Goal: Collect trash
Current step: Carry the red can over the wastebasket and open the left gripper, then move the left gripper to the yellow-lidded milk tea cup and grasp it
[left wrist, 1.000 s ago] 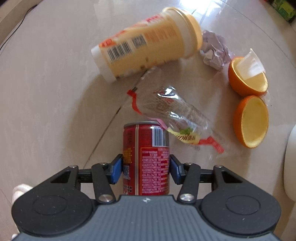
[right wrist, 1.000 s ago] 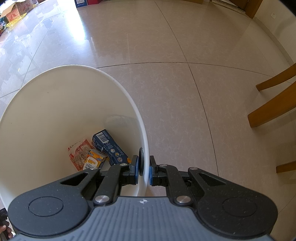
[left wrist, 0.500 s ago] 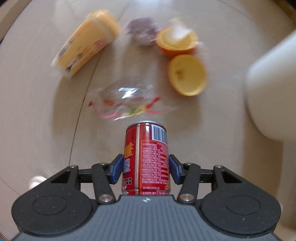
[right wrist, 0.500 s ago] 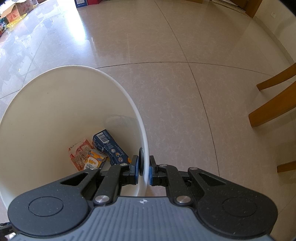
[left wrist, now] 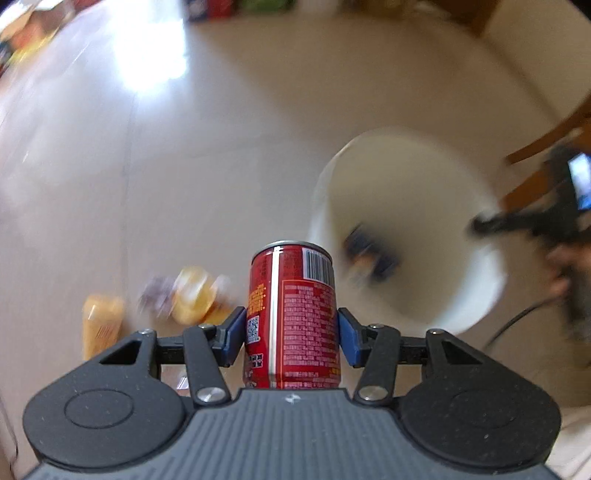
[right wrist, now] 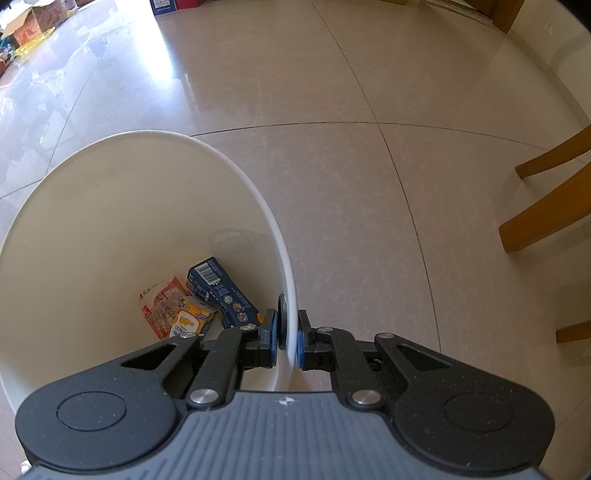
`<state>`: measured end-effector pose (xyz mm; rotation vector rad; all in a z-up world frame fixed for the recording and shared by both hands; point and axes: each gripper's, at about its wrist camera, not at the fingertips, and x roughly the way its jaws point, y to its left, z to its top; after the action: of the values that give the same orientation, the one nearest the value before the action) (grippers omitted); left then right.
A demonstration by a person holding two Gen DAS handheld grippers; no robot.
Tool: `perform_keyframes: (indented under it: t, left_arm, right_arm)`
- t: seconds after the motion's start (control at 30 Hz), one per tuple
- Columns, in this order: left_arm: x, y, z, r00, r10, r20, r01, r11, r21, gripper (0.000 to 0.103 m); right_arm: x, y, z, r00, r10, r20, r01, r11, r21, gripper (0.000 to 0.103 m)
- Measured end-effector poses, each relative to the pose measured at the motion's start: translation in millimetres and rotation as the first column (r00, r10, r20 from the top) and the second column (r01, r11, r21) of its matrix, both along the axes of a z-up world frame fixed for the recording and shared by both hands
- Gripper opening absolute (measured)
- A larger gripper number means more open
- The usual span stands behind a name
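My left gripper [left wrist: 291,334] is shut on a red drink can [left wrist: 293,314], held upright high above the floor. Ahead and to the right of the can stands the white trash bin [left wrist: 476,273], blurred, with dark wrappers inside. My right gripper [right wrist: 287,341] is shut on the bin's rim [right wrist: 291,314], one pad inside the wall and one outside. Inside the bin lie a blue carton [right wrist: 221,291], a red-and-clear packet [right wrist: 162,308] and a yellow wrapper [right wrist: 192,321]. On the floor at lower left lie a yellow cup [left wrist: 101,321], crumpled paper [left wrist: 155,299] and orange peel halves [left wrist: 194,299].
Wooden chair legs [right wrist: 546,218] stand on the tiled floor right of the bin. A person's hand [left wrist: 565,269] and the other gripper show at the right edge of the left wrist view. Boxes [right wrist: 40,14] sit far off at the top left.
My left gripper rose with the can and swung right, so the floor litter dropped to the lower left and the bin's open mouth came into view. The right gripper and bin stayed still.
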<state>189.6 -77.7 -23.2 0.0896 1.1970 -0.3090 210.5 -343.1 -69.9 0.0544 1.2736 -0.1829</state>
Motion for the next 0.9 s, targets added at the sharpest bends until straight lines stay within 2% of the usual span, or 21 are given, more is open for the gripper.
perform_keyframes:
  t: [0.07,0.17,0.2,0.23,0.27,0.33,0.47,0.67,0.9]
  left_arm:
    - [9.5,-27.9,15.6,0.998,-0.049,0.03,0.051,0.998,-0.046,0.051]
    - [18.4,-64.3,19.8,0.993,-0.108,0.049,0.113,0.987,-0.113,0.052]
    - [19.9,-73.8,18.3,0.99,-0.131,0.051,0.137,0.982,-0.127,0.064]
    - [20.9,-83.6,16.6,0.987,-0.155,0.046,0.16,0.978,-0.134,0.072]
    - [20.9,-91.5,15.4,0.984,-0.168,0.054,0.174,0.975,-0.135,0.075]
    - [15.2,-101.7,14.8,0.977,-0.195,0.086,0.205,0.971,-0.121,0.075]
    - [18.3,-100.0,6.3,0.977,-0.196,0.085,0.204,0.974,-0.099,0.077]
    - [30.0,-45.1,2.9,0.987,-0.135,0.092,0.139,0.99,-0.035,0.08]
    - [40.9,60.0,-8.5,0.995,0.025,0.098,-0.029,0.999,0.041,0.082]
  right_arm:
    - [0.3,0.0,0.1,1.0,0.0,0.0,0.0,1.0,0.0,0.012]
    - [0.3,0.1,0.2,1.0,0.002,0.0,-0.002,1.0,0.0,0.012]
    - [0.3,0.1,0.2,1.0,0.003,0.0,-0.003,1.0,-0.001,0.012]
    - [0.3,0.1,0.2,1.0,0.004,0.0,-0.004,1.0,0.0,0.012]
    - [0.3,-0.2,0.4,1.0,0.004,-0.001,-0.004,1.0,0.001,0.012]
    - [0.3,-0.8,0.4,1.0,0.004,-0.001,-0.004,1.0,0.004,0.011]
    - [0.2,-1.6,0.3,1.0,0.006,0.0,-0.006,1.0,0.007,0.011]
    - [0.8,-3.4,0.6,1.0,0.003,-0.004,-0.003,1.0,0.015,0.011]
    - [2.2,-4.1,0.8,1.0,0.0,-0.008,0.0,1.0,0.015,0.011]
